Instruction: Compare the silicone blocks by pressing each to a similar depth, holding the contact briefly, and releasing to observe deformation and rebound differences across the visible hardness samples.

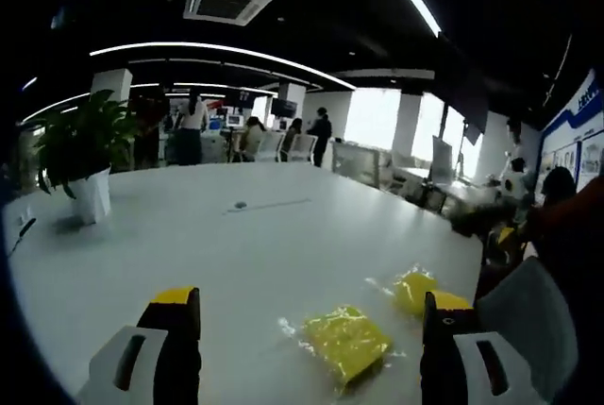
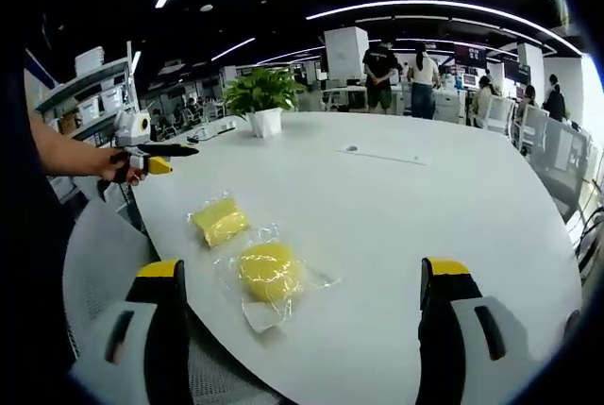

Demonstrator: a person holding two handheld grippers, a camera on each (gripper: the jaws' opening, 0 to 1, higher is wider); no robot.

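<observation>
Two yellow silicone blocks lie on the white table, each in a loose clear wrapper. In the right gripper view the near block (image 2: 268,271) sits low and left of centre, between that view's own jaws, and the far block (image 2: 221,219) lies just up and left of it, near but apart. In the left gripper view the same pair shows at lower centre and lower right: one block (image 1: 346,339) between the jaws, the other (image 1: 415,289) beside the right jaw.

They look small, light and soft, so a press should dent them, and the glossy film will likely slide on the smooth table (image 2: 406,197). Pressing straight down on the flat top, near the middle, seems safest; a push at an edge could skate the block away.

The right gripper (image 2: 302,278) stands wide open and empty above the table's near edge. The left gripper (image 1: 307,311) is also wide open and empty; in the right gripper view it appears at middle left (image 2: 160,155), held by a hand (image 2: 118,167).

A potted plant (image 2: 262,103) stands at the table's far side, people beyond it.
</observation>
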